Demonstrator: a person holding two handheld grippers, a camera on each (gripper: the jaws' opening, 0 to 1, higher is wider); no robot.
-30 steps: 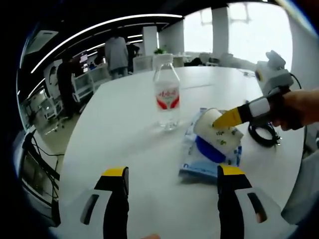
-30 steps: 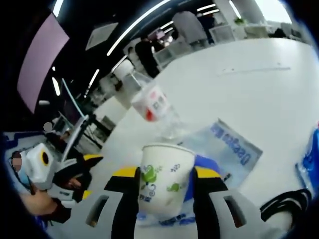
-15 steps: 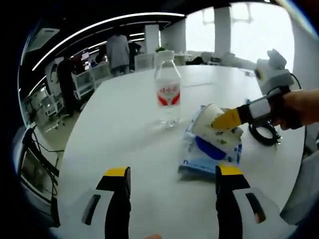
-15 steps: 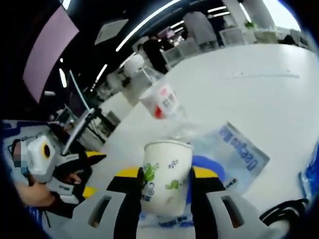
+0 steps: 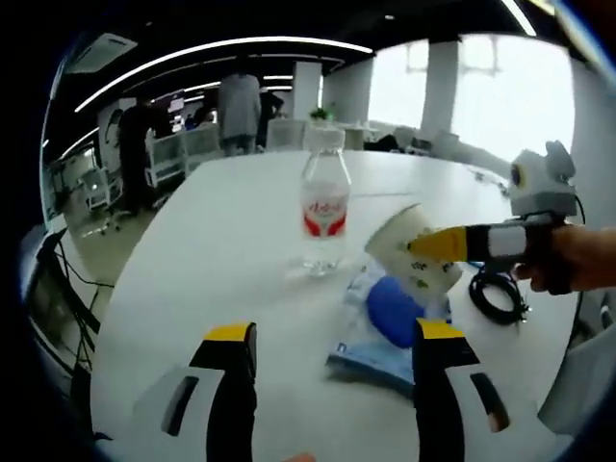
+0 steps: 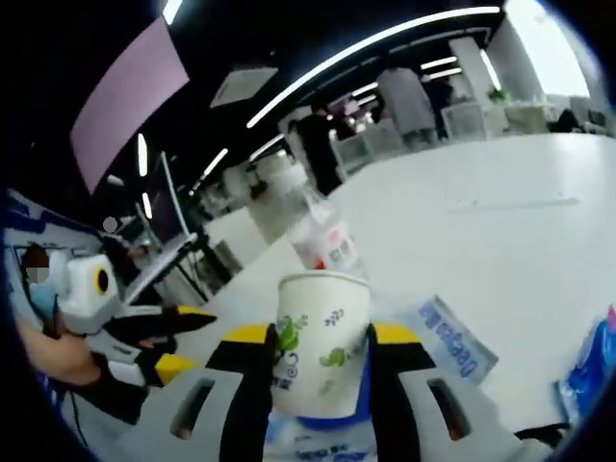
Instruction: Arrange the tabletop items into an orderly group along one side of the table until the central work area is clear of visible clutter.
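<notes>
My right gripper [image 6: 318,361] clamps the paper cup [image 6: 320,345] between its jaws, lifted above the blue tissue pack [image 5: 385,322] beside the water bottle [image 5: 324,212] on the white tabletop [image 5: 221,250], while my left gripper [image 5: 327,351] hangs open and empty nearby.

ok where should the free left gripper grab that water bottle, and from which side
Take the water bottle around its body at or just below the red label, where the wall is straight and round. It stands upright on the white table, so come in level with open jaws from the left gripper's own near side; the blue packet and the right gripper with its paper cup crowd the other side.
</notes>
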